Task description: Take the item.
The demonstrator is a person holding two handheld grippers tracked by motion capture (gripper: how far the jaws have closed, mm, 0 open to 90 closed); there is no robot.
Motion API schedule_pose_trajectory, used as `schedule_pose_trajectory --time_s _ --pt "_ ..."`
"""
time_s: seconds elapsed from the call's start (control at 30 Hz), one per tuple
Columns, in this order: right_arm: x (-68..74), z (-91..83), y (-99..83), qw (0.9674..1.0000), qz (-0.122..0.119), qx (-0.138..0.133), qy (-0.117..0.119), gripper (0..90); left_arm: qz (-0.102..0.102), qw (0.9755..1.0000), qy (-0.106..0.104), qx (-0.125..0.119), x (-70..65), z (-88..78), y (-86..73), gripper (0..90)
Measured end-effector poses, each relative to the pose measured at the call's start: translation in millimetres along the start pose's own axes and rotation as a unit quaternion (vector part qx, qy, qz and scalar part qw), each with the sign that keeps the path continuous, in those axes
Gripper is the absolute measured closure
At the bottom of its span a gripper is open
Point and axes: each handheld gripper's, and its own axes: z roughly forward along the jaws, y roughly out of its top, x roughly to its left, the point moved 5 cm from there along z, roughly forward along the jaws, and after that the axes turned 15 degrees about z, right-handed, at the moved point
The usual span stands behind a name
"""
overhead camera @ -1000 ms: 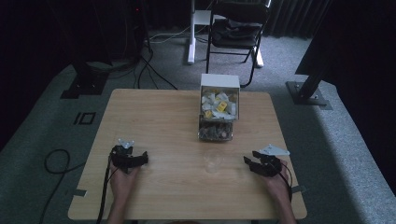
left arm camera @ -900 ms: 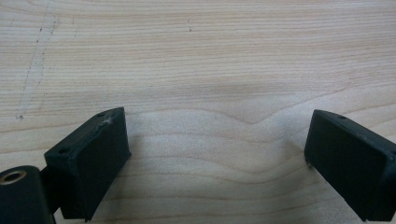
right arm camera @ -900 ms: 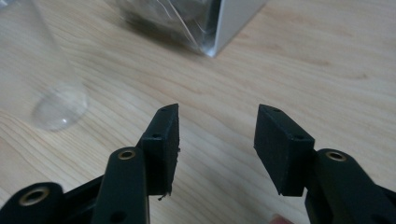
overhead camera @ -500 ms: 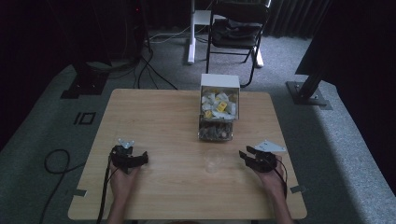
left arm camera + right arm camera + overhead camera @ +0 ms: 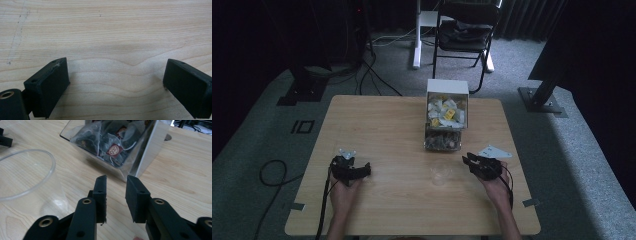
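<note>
Near the tabletop's [image 5: 377, 125] middle stands the clear cup [image 5: 441, 174], just ahead of the tea-bag box [image 5: 117, 147]. Right gripper [image 5: 116, 197], jaws just narrowed with nothing between, should aim squarely at one bag. Left gripper [image 5: 116, 80] rests spread wide, empty.

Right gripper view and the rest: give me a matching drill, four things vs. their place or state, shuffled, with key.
Things:
1. clear cup
2. clear box of tea bags
3. left gripper
4. right gripper

States:
A. jaws wide apart over bare table
B. jaws narrowly apart, nothing between them, have just been closing
C. upright, empty, beside the right gripper
D. at the table's middle back, under a white box

Pairs: 1-C, 2-D, 3-A, 4-B
</note>
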Motion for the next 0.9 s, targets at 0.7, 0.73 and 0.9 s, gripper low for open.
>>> schedule_pose_trajectory --time_s 0.7,0.73,0.9 --pt "19.2 20.1 16.4 0.9994 -0.023 0.001 0.024 71.0 0.000 1.0000 0.000 0.000 -0.1 0.0 0.0 7.0" --pt "20.1 21.0 17.6 0.9994 -0.023 -0.001 0.025 71.1 0.000 1.0000 0.000 0.000 0.0 0.0 0.0 7.0" --pt "26.3 26.7 23.8 0.9992 -0.033 -0.002 0.025 70.5 -0.001 1.0000 0.000 0.000 -0.1 0.1 0.1 7.0"
